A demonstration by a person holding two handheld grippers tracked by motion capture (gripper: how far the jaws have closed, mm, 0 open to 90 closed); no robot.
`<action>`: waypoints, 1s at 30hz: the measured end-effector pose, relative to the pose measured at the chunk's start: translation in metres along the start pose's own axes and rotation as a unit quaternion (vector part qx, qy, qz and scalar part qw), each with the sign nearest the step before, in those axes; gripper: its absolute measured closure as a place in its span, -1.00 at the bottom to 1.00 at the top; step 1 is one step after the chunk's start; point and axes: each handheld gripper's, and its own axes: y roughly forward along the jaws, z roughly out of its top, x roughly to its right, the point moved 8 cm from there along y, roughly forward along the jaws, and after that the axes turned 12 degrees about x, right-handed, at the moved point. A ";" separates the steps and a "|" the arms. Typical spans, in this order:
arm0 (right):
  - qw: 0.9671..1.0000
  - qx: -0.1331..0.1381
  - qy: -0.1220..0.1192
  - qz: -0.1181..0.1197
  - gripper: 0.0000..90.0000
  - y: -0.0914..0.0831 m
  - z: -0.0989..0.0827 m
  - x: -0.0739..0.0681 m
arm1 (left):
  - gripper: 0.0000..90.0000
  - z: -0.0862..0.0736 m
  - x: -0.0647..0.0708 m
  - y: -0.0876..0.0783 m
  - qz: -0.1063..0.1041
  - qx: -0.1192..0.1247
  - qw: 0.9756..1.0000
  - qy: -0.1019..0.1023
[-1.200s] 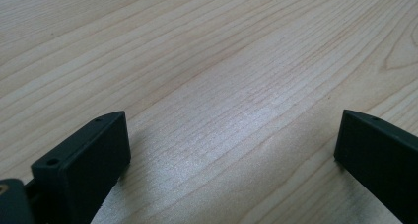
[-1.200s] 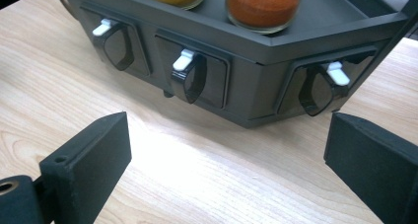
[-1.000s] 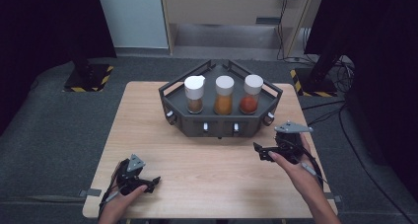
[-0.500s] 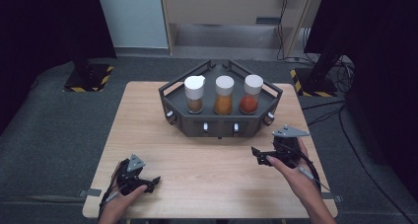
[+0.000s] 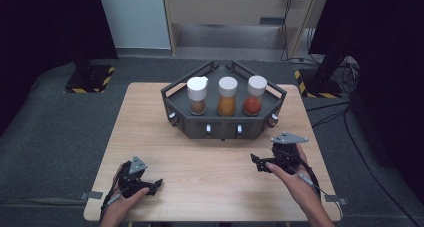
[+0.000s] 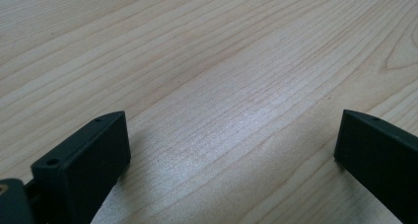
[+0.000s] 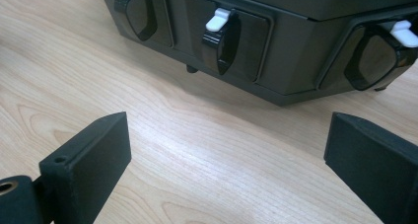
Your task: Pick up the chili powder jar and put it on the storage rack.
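Right gripper spread, empty, near the dark angular dispenser rack on the table.
A careless reach could knock its white levers; left gripper rests spread apart.

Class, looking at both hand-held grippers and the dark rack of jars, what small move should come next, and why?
Probably ease the right hand-held gripper forward toward the rack: its jaws stand open and empty, facing the rack's white-tabbed latch, with bare table between.
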 end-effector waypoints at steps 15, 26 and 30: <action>1.000 -0.002 0.000 0.014 -0.91 0.005 -0.007 -0.009 | -1.00 0.000 0.000 0.000 0.000 -0.001 1.000 0.001; 1.000 -0.004 0.004 0.018 -0.91 0.010 -0.013 -0.012 | -1.00 0.000 0.000 0.000 0.000 0.000 1.000 0.000; 1.000 -0.008 0.008 0.022 -0.91 0.013 -0.017 -0.015 | -1.00 0.000 0.000 0.000 0.000 0.000 1.000 0.000</action>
